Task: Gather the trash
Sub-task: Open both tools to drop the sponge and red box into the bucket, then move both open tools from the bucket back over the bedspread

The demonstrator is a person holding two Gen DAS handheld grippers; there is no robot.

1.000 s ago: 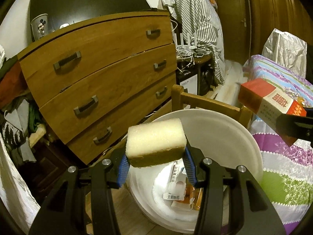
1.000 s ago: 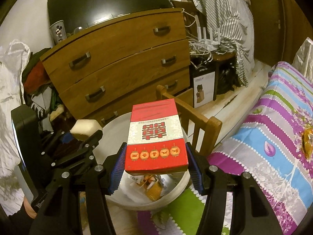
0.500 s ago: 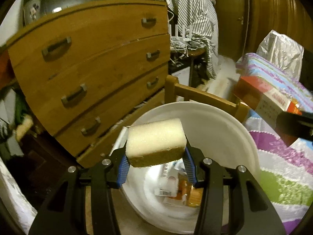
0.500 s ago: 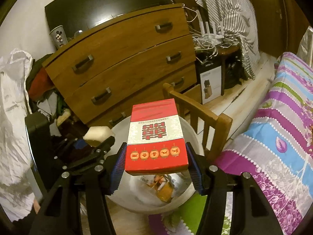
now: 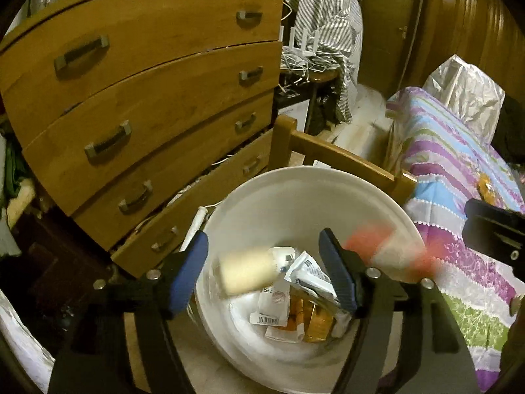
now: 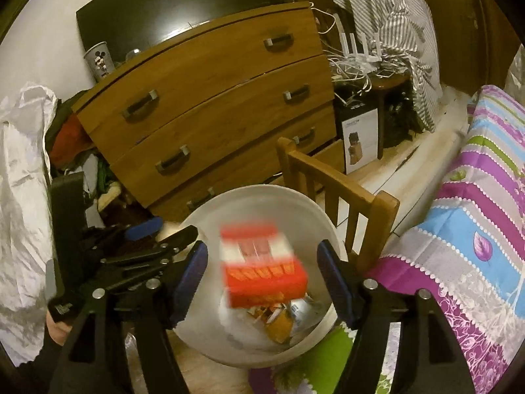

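Now both my claws, left (image 5: 264, 271) and right (image 6: 262, 274), gape, yet the blurred red-and-white cardboard box (image 6: 264, 267) might clip the round white plastic bin's (image 5: 295, 180) rim.

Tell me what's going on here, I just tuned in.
Both grippers are open above the white trash bucket. The left gripper has let go of a yellowish sponge, blurred in mid-fall between its fingers. The right gripper has released a red-and-white box, also blurred, dropping toward the wrappers already in the bucket. Neither item has landed yet.
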